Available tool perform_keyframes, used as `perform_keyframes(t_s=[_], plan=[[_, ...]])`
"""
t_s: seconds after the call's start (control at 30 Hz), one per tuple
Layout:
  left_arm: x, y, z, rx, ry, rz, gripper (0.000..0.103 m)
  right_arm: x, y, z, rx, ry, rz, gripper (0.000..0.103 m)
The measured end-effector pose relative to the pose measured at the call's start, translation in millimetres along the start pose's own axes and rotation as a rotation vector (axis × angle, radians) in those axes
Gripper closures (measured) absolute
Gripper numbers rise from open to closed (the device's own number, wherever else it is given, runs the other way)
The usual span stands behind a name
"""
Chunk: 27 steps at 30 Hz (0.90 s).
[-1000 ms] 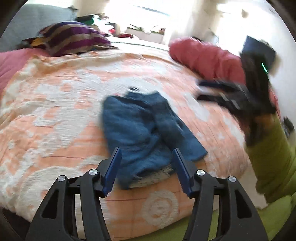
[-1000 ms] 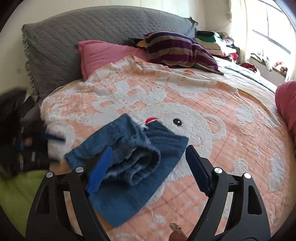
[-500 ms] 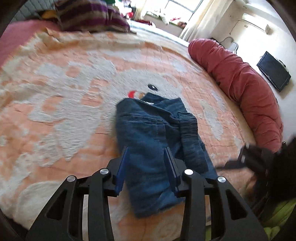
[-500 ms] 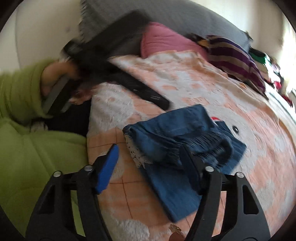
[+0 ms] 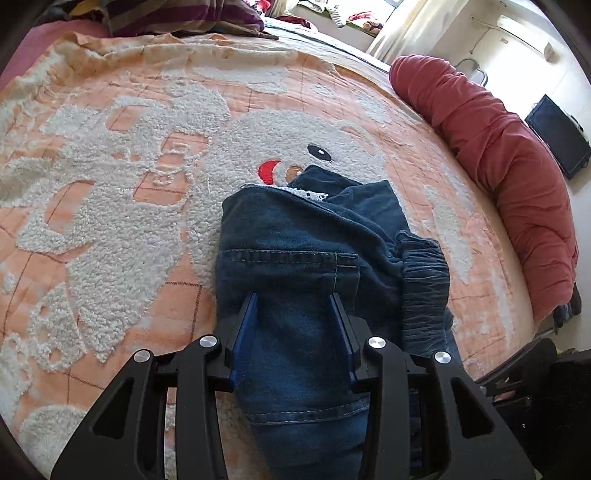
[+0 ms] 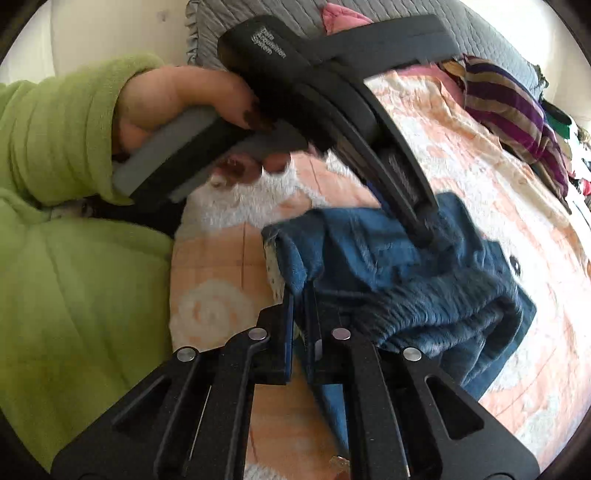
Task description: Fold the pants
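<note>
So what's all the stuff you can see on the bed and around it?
pants: one pair, blue denim, crumpled on the blanket, near edge
blanket: one, orange with fluffy white bear, over the bed
striped pillow: one, purple and tan, far side
pink pillow: one, by the headboard
headboard: one, grey quilted
red bolster: one, along the bed's side
black screen: one, on the wall
sleeve: one, green, left arm
left hand: one, holding the left gripper's handle
left gripper: one, black, jaws around pants fabric
right gripper: one, black, jaws shut on the pants' edge
</note>
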<state>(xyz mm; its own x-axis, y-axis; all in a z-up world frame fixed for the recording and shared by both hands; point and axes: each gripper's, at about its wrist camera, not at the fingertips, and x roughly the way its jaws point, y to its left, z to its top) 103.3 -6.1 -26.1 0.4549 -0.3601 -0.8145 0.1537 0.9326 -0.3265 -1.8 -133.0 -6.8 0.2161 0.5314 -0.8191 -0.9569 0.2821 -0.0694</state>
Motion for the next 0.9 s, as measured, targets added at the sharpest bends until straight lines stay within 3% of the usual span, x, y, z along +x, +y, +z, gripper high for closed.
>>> perform_keyframes(t_s=[0.17,0.6,0.77,0.83,0.9], plan=[[-3,-6,-5,0.027,-0.032,0.03,0.064,-2,-3,-6,0.067,-0.021,0.018,0.099],[-46,-27,-20,0.082,-0.139,0.078,0.045,-67,5,5,0.114,-0.187,-0.003,0.065],[-62,-33,-22,0.094,-0.177,0.096,0.037,-95,1,9,0.137,-0.268,-0.058,0.053],[-67,-35,-23,0.1,-0.193,0.113,0.035,-104,-4,9,0.153,-0.294,-0.082,0.042],[-70,-35,-23,0.099,-0.199,0.114,0.026,-112,-9,9,0.179,-0.318,-0.107,0.039]])
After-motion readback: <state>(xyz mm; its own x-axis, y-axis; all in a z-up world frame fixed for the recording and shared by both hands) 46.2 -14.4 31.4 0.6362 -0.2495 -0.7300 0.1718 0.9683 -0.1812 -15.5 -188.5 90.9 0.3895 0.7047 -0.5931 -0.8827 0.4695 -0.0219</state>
